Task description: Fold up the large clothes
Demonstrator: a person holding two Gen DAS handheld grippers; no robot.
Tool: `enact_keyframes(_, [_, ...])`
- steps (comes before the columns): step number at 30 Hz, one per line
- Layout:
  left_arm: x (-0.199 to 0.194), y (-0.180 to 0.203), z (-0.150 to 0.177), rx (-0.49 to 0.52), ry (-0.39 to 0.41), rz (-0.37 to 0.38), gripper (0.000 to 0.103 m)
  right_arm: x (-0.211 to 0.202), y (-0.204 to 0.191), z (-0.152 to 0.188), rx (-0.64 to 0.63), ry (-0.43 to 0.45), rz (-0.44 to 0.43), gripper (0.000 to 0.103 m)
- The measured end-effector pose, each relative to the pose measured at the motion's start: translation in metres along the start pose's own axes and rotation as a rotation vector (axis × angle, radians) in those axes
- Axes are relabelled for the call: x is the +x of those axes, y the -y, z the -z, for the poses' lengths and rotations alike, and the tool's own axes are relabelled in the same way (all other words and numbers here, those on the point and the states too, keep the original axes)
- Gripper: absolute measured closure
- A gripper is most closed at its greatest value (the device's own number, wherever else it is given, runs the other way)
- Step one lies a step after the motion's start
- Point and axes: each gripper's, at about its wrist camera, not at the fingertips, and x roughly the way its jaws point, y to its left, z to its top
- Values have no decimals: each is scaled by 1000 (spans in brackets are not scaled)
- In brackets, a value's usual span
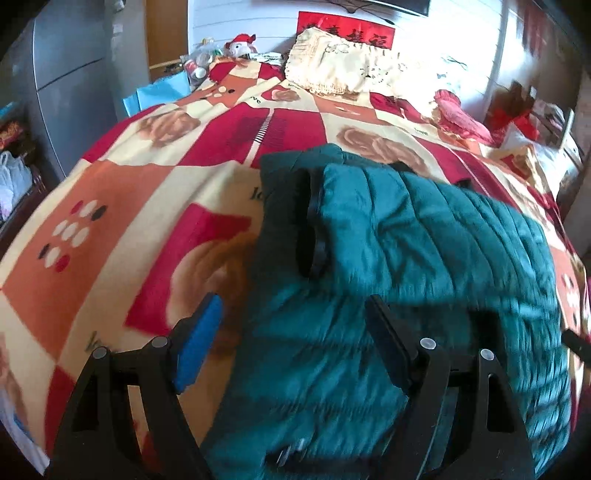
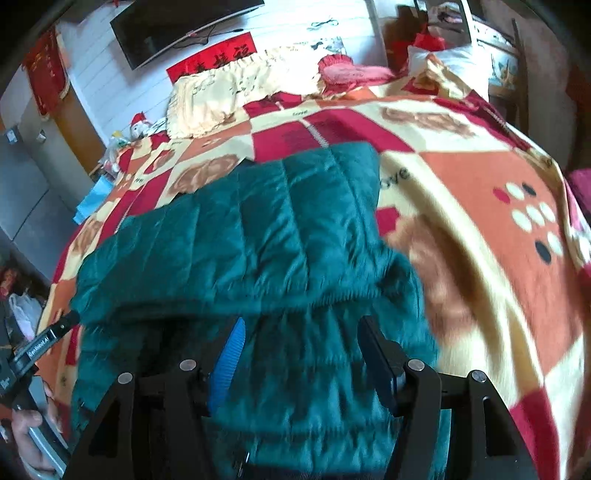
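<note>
A dark teal quilted jacket [image 1: 406, 236] lies on a bed, partly folded over itself, with a black-trimmed armhole [image 1: 314, 229] facing up. It also shows in the right wrist view [image 2: 258, 229]. My left gripper [image 1: 291, 314] is open, its jaws wide apart over the jacket's near left edge, with nothing between the pads. My right gripper [image 2: 299, 332] is open over the jacket's near part, just below a folded edge. The left gripper's tip [image 2: 55, 332] and the hand holding it show at the left of the right wrist view.
The bed is covered by a red, orange and cream patterned blanket [image 1: 147, 206]. A cream pillow [image 1: 332, 62] and a pink cloth [image 1: 461, 114] lie at the head. A grey cabinet [image 1: 62, 81] stands to the left, a TV [image 2: 177, 29] hangs on the wall.
</note>
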Motion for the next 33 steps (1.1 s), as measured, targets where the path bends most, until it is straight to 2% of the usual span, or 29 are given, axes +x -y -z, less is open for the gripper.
enact_keyframes(7, [-45, -9, 41, 12, 30, -1, 23, -31, -14, 31, -54, -25, -16, 42])
enact_keyframes(13, [-66, -11, 61, 8, 40, -2, 23, -49, -29, 57, -87, -40, -37, 42])
enact_keyframes(19, [-85, -14, 79, 16, 54, -15, 23, -68, -48, 87, -181, -41, -21, 41])
enact_keyframes(33, [-106, -25, 120, 34, 21, -35, 23, -92, -22, 127, -116, -66, -32, 41])
